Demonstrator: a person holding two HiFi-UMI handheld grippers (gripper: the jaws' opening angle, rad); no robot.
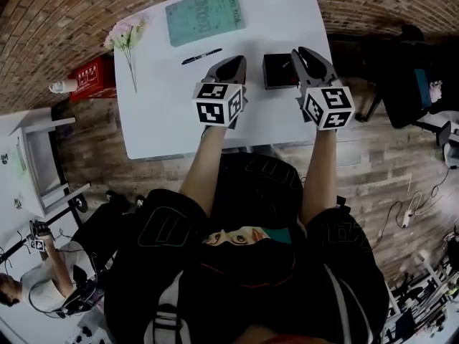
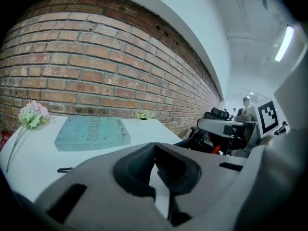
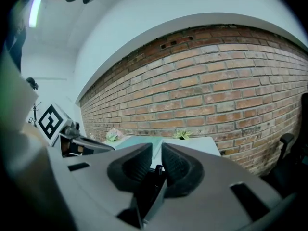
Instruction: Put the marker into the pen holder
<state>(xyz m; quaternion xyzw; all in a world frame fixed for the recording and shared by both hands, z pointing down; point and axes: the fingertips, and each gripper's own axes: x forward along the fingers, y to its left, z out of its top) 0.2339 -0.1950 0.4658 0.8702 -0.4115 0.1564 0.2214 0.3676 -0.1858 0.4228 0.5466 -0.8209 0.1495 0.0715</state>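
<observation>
From the head view, the white counter (image 1: 154, 120) carries a teal book (image 1: 204, 14) at its far side. The black marker (image 1: 201, 56) lies flat just in front of the book. The black pen holder (image 1: 278, 70) stands well to the marker's right. The left tool (image 1: 229, 64) hangs over the counter just right of the marker's right end and nearer the person, not touching it. The right tool (image 1: 305, 57) hangs at the pen holder's right edge. A spray of pink flowers (image 1: 126, 38) lies by the counter's left edge.

In the left gripper view, the left tool (image 2: 154, 146) is clenched on nothing. Its pad tips meet, and only bare white counter shows in the gap below them. The marker (image 2: 64, 169) lies low at the left, apart from the jaws, with the book (image 2: 91, 133) behind it and the flowers (image 2: 32, 114) further left. A small plant (image 2: 143, 115) sits at the far edge under the brick wall (image 2: 96, 66).

In the right gripper view, the right tool (image 3: 161, 150) has its pads a narrow slit apart and grips nothing. A dark shape shows low in the slit, but I cannot tell what it is. Beyond the jaws are the book (image 3: 139, 142) and the plant (image 3: 183, 134).
</observation>
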